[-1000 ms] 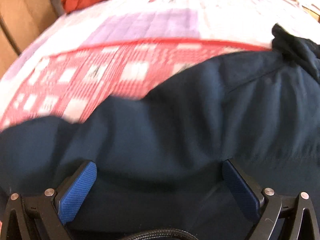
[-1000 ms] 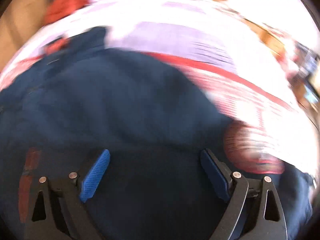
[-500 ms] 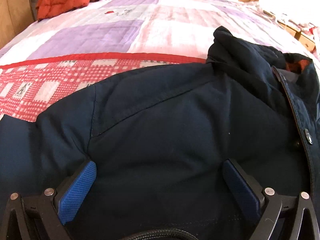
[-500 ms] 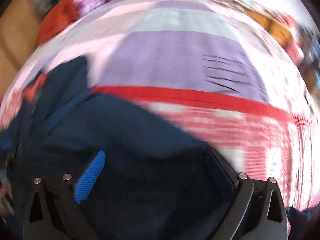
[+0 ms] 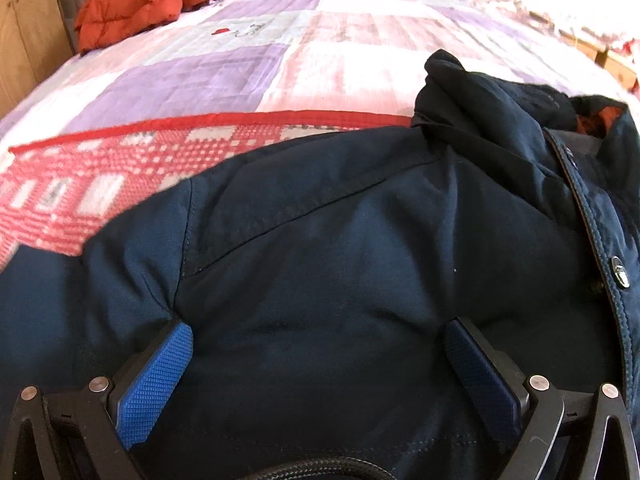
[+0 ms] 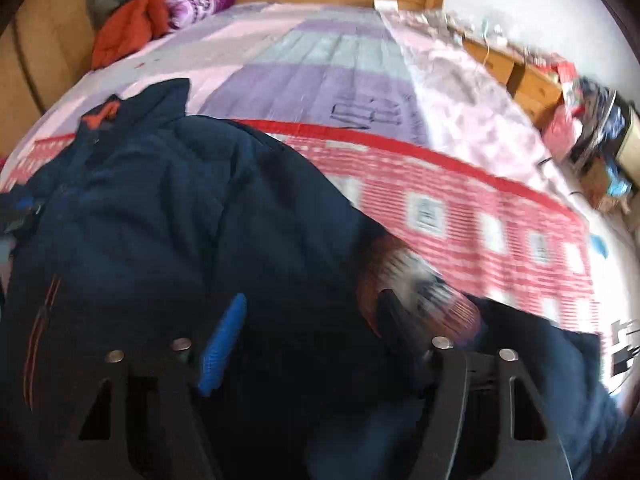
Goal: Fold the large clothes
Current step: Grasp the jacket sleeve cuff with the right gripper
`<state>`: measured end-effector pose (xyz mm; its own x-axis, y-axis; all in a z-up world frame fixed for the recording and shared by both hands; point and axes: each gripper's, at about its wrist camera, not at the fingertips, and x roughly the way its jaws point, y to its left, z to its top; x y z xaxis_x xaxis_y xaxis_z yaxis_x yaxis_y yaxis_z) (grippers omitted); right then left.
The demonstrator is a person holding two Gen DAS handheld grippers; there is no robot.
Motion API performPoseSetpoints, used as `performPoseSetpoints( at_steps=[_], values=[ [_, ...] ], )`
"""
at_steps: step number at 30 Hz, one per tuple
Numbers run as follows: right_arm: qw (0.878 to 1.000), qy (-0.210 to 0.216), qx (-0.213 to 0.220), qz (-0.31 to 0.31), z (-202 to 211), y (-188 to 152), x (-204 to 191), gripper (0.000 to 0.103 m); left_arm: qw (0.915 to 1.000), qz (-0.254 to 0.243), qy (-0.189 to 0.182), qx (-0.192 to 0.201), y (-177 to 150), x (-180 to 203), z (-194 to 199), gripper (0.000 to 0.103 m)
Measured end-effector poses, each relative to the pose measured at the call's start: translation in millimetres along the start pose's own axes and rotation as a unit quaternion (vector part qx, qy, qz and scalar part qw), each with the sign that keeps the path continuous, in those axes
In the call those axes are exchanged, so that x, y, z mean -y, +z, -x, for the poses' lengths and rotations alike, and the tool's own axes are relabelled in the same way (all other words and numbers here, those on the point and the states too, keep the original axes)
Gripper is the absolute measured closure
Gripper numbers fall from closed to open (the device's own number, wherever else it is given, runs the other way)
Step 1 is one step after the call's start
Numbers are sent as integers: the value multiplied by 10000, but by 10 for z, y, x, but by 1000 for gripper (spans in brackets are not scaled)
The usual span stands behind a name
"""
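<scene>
**quiltfan:** Navy coat (image 5: 360,240) was the biggest thing on the bed (image 5: 320,60), lying across the red checked strip of the quilt (image 5: 80,192) at the near end, collar bunched toward the headboard side. Orange jacket (image 5: 132,4) sat well away from the coat, up by the pillows.

**foldbot_dad:** And the tongs? The left gripper (image 5: 320,344) stood wide with its tips sunk into the coat's shoulder panel, nothing pinched. The right gripper (image 6: 312,320) had just been closing, coat cloth between its jaws, but I couldn't tell whether the pads bit yet; that view was blurry.

**quiltfan:** So my guess at the risk: padded fabric that thick could bulge out, the right one catches only the top layer, and the fold drags crooked. The snap button (image 5: 620,276) on the coat's placket might snag too.
</scene>
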<state>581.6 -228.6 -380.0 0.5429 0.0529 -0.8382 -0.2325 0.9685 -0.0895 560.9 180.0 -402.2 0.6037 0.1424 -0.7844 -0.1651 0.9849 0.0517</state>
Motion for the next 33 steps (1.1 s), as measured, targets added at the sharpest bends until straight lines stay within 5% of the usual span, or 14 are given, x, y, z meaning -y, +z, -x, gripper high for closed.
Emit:
performPoseSetpoints(
  at_steps=[4, 7, 10, 12, 14, 19, 21, 25, 31, 33],
  values=[
    [9978, -14, 255, -619, 801, -718, 580, 24, 9987, -244, -299, 345, 26, 346, 440, 0],
    [9912, -630, 17, -1161, 860, -1031, 1096, 13, 9955, -557, -688, 340, 9, 866, 706, 0],
    [9759, -651, -352, -2055, 800, -1430, 1761, 11, 9902, -911, -1027, 265, -48, 1417, 854, 0],
    [9632, -1303, -625, -2266, 870, -1678, 2054, 11, 9864, -1057, -1235, 230, -84, 1815, 946, 0],
    [9461, -1441, -560, -2844, 1099, -1926, 2358, 11, 9837, -1085, -1425, 129, -115, 2175, 984, 0],
    [9325, -1555, -379, -3237, 1662, -2349, 2590, 10, 9827, -1243, -1365, -163, -211, 2772, 879, 0],
    [9155, -1463, -368, -3729, 1820, -2631, 2765, 10, 9849, -1168, -1216, -380, -306, 2862, 750, 0],
    [8617, -848, -103, -5002, 1978, -3260, 3120, 10, 9881, -991, -1146, -271, -373, 2821, 746, 0],
    [8158, 667, 543, -5719, 1630, -3268, 3232, 11, 9885, -1065, -1059, -171, -417, 2818, 727, 0],
    [7995, 655, 729, -5926, 1524, -3220, 3265, 11, 9886, -1095, -1020, -163, -419, 2814, 709, 0]
  ],
)
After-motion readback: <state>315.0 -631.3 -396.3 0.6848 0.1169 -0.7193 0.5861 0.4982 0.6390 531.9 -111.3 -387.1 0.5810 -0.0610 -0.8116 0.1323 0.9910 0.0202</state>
